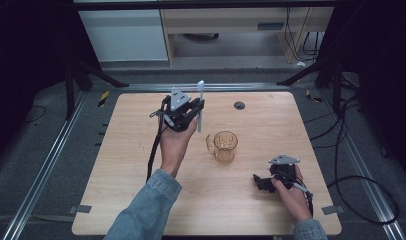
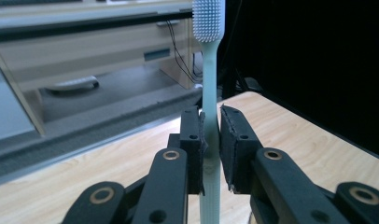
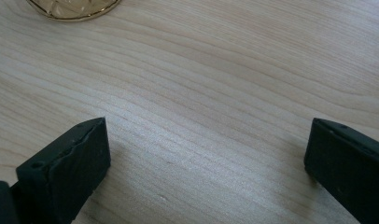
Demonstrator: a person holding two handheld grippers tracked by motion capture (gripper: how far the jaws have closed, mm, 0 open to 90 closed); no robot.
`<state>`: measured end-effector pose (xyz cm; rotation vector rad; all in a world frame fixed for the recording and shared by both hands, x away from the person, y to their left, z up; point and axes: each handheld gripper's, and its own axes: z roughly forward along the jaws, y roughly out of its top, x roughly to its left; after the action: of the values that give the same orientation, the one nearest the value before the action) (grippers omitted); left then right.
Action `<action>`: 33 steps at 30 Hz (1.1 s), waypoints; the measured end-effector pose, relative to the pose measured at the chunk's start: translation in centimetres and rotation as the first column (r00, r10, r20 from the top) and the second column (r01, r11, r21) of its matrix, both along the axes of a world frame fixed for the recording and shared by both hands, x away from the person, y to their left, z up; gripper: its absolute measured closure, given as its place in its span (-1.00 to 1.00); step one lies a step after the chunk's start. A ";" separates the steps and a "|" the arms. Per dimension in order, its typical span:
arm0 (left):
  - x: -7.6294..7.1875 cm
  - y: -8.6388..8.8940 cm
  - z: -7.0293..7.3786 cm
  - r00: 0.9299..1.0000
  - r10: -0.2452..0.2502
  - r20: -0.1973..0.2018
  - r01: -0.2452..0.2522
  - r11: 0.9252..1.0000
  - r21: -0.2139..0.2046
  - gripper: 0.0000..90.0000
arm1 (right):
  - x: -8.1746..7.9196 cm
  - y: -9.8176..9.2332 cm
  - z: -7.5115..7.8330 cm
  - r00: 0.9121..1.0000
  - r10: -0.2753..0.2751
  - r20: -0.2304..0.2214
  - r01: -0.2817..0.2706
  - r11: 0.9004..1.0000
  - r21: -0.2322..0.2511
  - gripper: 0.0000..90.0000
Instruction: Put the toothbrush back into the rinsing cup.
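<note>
Left tongs clamp an upright toothbrush; right tongs gape over bare table; no lettering legible.

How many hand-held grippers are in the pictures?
2. The left hand-held gripper is raised above the far side of the table, shut on an upright toothbrush. The right hand-held gripper rests open near the table's front right, beside the cup.

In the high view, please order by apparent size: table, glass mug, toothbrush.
1. Table, by far the largest.
2. Glass mug.
3. Toothbrush: longer than the mug but far thinner, and held nearer the camera, so this rank is unsure.
</note>
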<state>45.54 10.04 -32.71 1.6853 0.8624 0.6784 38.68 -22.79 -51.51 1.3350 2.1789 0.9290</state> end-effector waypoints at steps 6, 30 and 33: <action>-0.2 -0.4 0.1 0.999 -0.002 0.035 0.002 1.000 -0.009 0.76 | 0.0 0.0 0.0 1.000 0.002 0.000 -0.002 1.000 0.000 -0.99; -1.5 -1.7 0.4 0.986 0.007 0.165 0.012 0.994 -0.112 0.76 | 0.0 0.1 0.0 1.000 0.011 0.000 -0.011 1.000 -0.001 -0.99; -1.7 -1.8 0.2 0.983 0.008 0.181 0.014 0.993 -0.119 0.76 | 0.0 0.1 0.0 1.000 0.013 0.000 -0.013 1.000 -0.003 -0.98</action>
<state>43.80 8.29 -32.48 1.4926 0.7562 0.7514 38.72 -22.72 -51.52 1.3206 2.1907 0.9301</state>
